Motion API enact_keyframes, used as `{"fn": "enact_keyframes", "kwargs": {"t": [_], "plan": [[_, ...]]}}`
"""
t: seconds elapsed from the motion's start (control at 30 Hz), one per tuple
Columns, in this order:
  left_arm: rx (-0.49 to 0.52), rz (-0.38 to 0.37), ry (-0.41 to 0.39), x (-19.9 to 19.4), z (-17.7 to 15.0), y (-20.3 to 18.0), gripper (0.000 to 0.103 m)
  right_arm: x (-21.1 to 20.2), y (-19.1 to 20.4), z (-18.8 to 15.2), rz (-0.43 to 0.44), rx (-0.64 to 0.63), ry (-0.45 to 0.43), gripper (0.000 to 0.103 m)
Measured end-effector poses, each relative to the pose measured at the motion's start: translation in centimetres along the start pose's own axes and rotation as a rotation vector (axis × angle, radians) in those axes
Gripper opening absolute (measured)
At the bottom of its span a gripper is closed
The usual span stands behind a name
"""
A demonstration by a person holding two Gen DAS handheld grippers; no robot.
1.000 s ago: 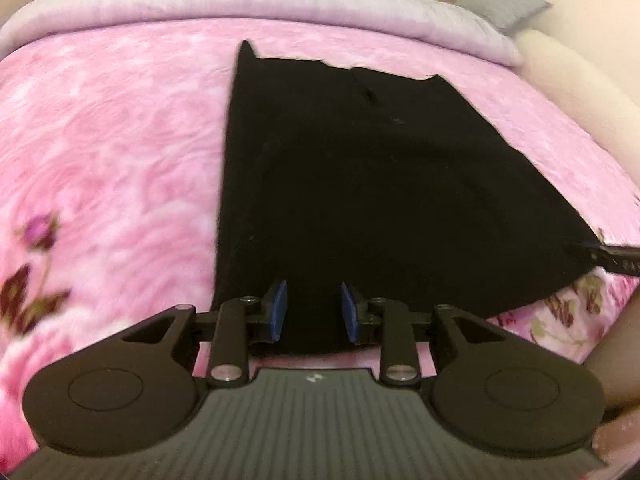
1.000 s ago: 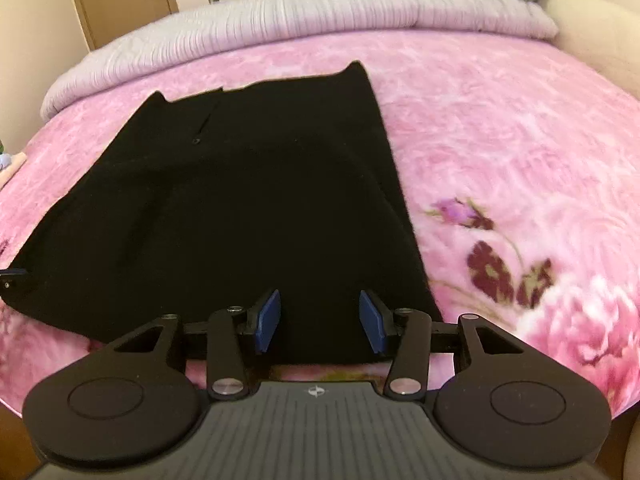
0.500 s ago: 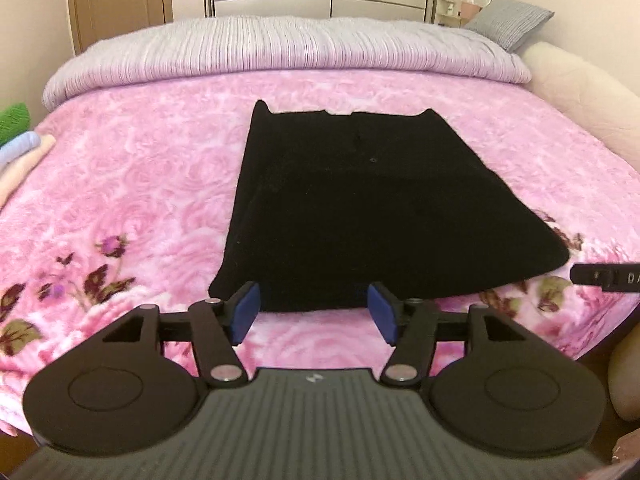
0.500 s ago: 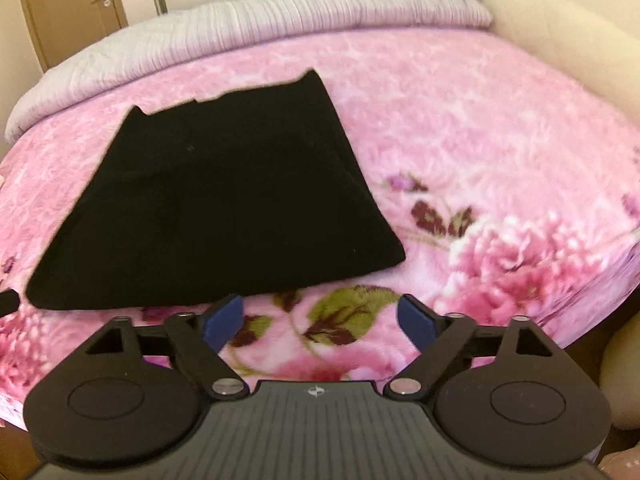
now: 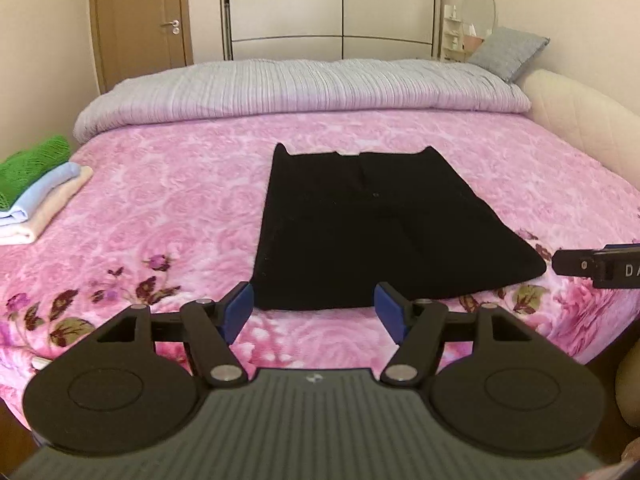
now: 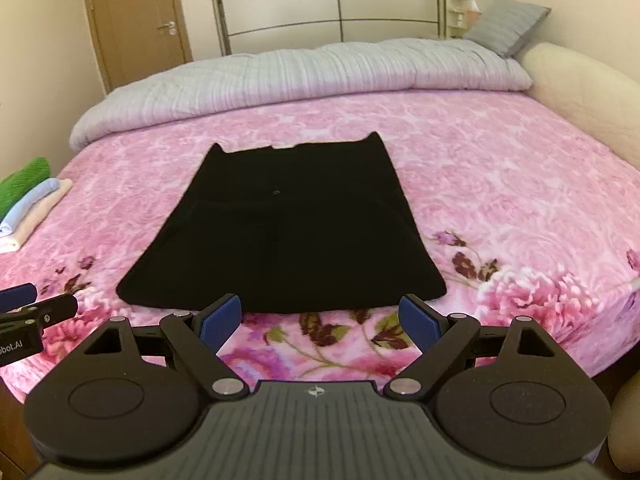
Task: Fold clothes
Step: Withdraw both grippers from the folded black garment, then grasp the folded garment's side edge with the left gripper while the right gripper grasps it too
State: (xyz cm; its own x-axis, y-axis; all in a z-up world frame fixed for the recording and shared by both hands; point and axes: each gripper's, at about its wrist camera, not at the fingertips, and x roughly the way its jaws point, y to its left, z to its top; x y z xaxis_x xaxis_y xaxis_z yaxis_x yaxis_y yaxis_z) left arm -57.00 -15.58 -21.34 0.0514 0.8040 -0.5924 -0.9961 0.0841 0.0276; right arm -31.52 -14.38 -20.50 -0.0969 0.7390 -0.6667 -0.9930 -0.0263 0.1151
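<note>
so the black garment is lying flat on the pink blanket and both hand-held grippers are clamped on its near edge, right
Not quite. The black garment does lie flat on the pink blanket, but the left hand-held gripper and right hand-held gripper are open and clear of it, as both wrist views show.

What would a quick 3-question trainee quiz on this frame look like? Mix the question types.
1. True or false: the left tool is shut on the black garment.
2. Multiple choice: where does the stack of folded clothes lie in the left wrist view? A) on the black garment B) at the left edge of the pink floral blanket C) on the grey pillow
3. Fill in: the top item of that stack is ____ in colour.

Key: 1 false, both the left and the right tool are open and clear of the garment, which lies flat; 2 B; 3 green.
</note>
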Motion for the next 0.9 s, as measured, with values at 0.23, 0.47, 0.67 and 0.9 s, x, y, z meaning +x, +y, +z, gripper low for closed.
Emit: {"fn": "enact_keyframes", "kwargs": {"t": [0.23,0.47,0.67,0.9], "plan": [[-0.004,-0.006,0.014,-0.1,-0.4,0.0,0.066,0.1,-0.1,0.0,0.004,0.008,0.001,0.089],[-0.004,-0.046,0.042,3.2,-0.9,0.7,0.068,2.9,-1.0,-1.1,-0.043,-0.061,0.012,0.088],[0.117,-0.061,0.045,7.6,-3.0,1.7,0.068,6.1,-2.3,-3.0,-0.109,-0.177,0.003,0.088],[0.562,-0.027,0.027,12.1,-5.5,0.6,0.068,9.8,-3.7,-5.2,-0.196,-0.347,-0.009,0.088]]}}
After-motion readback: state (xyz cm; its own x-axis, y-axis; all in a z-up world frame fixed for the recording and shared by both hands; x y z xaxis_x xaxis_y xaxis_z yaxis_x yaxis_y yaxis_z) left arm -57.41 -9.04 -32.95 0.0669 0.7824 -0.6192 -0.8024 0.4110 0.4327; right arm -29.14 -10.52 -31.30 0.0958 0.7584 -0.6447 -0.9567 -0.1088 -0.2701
